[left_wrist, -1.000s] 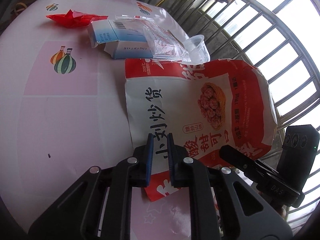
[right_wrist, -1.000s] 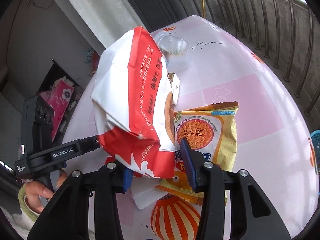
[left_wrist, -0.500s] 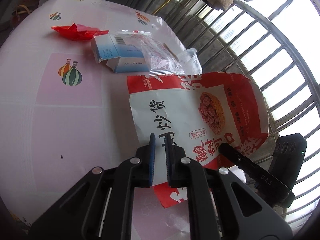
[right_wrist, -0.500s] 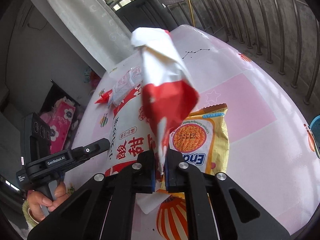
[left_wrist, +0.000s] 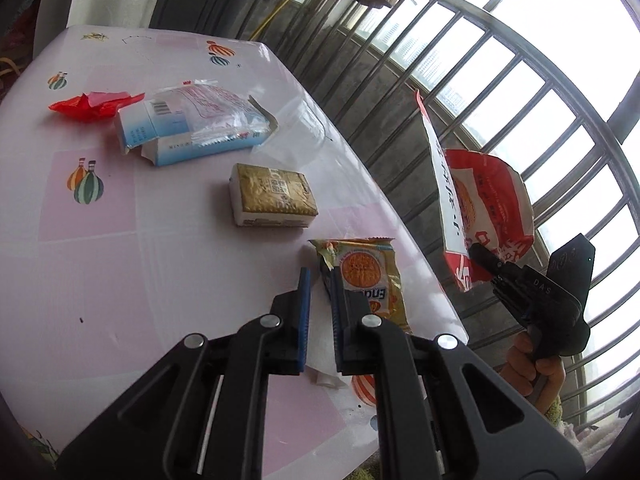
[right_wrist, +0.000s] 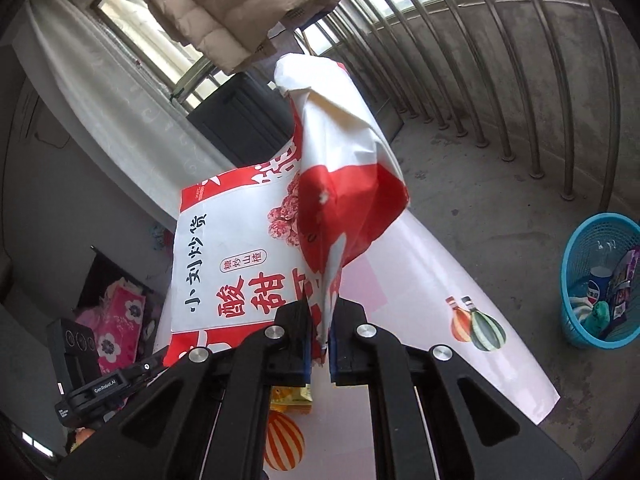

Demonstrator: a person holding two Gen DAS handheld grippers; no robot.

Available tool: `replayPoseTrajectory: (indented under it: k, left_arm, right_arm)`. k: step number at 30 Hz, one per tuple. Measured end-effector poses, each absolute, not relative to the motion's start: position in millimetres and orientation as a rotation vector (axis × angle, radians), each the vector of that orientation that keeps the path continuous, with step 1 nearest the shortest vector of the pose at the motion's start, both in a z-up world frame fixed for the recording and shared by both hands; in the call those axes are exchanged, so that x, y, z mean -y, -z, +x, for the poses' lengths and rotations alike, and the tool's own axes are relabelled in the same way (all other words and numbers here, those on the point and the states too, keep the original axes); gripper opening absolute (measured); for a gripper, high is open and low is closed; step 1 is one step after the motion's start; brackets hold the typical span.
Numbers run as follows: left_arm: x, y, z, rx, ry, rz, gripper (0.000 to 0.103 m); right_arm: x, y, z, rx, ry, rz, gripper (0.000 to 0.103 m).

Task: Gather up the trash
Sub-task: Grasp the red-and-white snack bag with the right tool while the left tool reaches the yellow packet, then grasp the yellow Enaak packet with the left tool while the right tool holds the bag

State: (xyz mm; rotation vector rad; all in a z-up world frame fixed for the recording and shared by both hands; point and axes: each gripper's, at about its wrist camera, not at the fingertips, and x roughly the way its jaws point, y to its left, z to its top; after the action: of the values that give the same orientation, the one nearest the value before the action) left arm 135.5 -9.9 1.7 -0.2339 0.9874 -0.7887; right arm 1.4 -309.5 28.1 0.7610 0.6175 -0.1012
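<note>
The right gripper (right_wrist: 319, 340) pinches a crinkled red-and-white snack bag (right_wrist: 248, 264), glossy and folded over above its fingers. Beyond and to its right, a blue plastic mesh basket (right_wrist: 576, 264) stands on the floor. The left gripper (left_wrist: 318, 312), nearly closed and empty, hovers over a shiny yellow noodle packet (left_wrist: 366, 276) lying flat on the table (left_wrist: 120, 264).

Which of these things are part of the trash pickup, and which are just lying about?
Job:
- red-and-white snack bag, in right claw
- yellow noodle packet
- red wrapper
- blue basket

Lying about:
- hanging jacket
- railing
</note>
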Motion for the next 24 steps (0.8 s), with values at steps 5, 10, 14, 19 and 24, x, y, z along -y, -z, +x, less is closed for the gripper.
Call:
replayPoseTrajectory:
  k: [5, 10, 14, 19, 24]
  left_arm:
    - [50.9, 11.8, 135.9, -1.043, 0.816, -0.13, 0.031]
    - [83.7, 29.3, 151.1, -1.068, 0.755, -0.038, 0.032]
    - [93.6, 39.5, 163.2, -1.109, 0.751, -0.054, 0.031]
    - [101.1, 41.8, 162.9, -1.093, 0.742, -0.027, 0.012]
    - [98.0, 34.1, 164.3, -1.062, 0.735, -0.041, 0.002]
  right_arm:
    - [318.0, -13.1, -4.6, -0.652, 0.146, 0.754, 0.006]
    - [322.2, -5.4, 0.8, -0.679, 0.172, 0.733, 0.006]
    - [327.7, -2.1, 1.3, -0.692, 0.195, 0.709, 0.006]
    - [327.3, 8.8, 5.9, -0.726, 0.194, 0.706, 0.006]
    - [325.7, 13.7, 7.1, -0.737, 0.188, 0.713, 0.006]
